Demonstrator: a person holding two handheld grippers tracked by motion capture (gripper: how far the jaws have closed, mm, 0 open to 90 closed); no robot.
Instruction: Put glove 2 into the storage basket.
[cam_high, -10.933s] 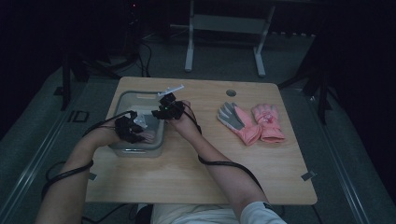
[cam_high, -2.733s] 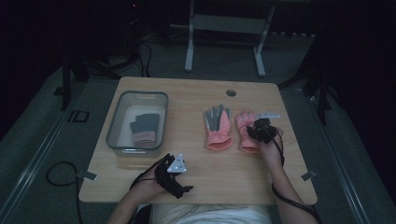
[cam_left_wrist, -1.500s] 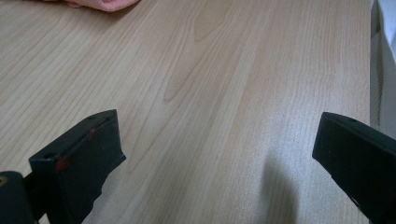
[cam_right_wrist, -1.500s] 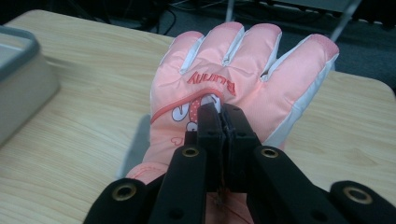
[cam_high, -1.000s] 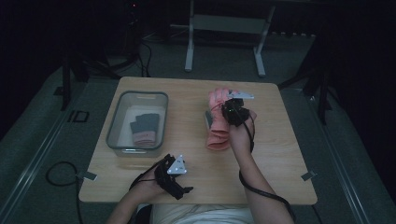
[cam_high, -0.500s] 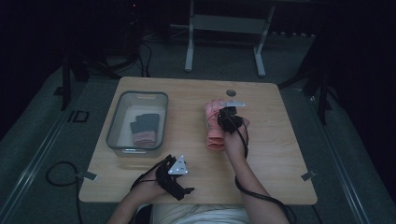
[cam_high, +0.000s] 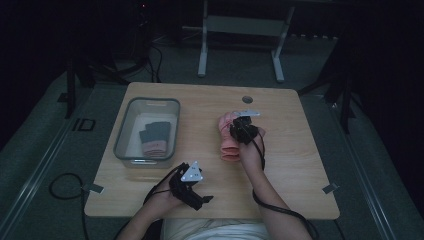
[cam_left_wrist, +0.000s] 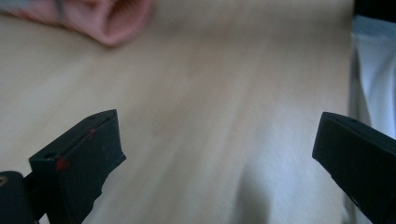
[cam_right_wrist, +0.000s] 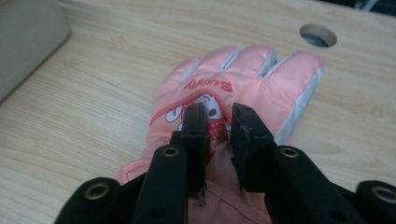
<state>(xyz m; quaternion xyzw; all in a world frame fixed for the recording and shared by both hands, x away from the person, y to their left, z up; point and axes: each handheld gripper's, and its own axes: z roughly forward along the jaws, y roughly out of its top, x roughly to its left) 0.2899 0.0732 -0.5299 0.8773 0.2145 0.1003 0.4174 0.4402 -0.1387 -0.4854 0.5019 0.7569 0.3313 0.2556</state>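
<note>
The pink glove (cam_right_wrist: 233, 93) lies flat on the desk (cam_high: 300, 150), right of the middle, its fingers pointing toward the far edge and its cuff toward the near one. In the right gripper view it shows a cartoon print and red lettering on its back, with pale grey strips along the fingers. It seems to lie on top of a second glove, though the high view is too dim to tell them apart. The right gripper (cam_right_wrist: 218, 122) sits over the glove's back. Its jaws have just been opening; they stand a little apart, with a fold of the printed fabric between them, and I cannot tell whether the pads still press on it.

Beyond the fingertips is a round hole (cam_right_wrist: 318, 35) in the desk. To the left stands a clear bin (cam_high: 125, 150) with a dark and pink glove (cam_high: 154, 141) inside. The left gripper (cam_high: 192, 187) rests at the near edge, jaws wide open and holding nothing.
</note>
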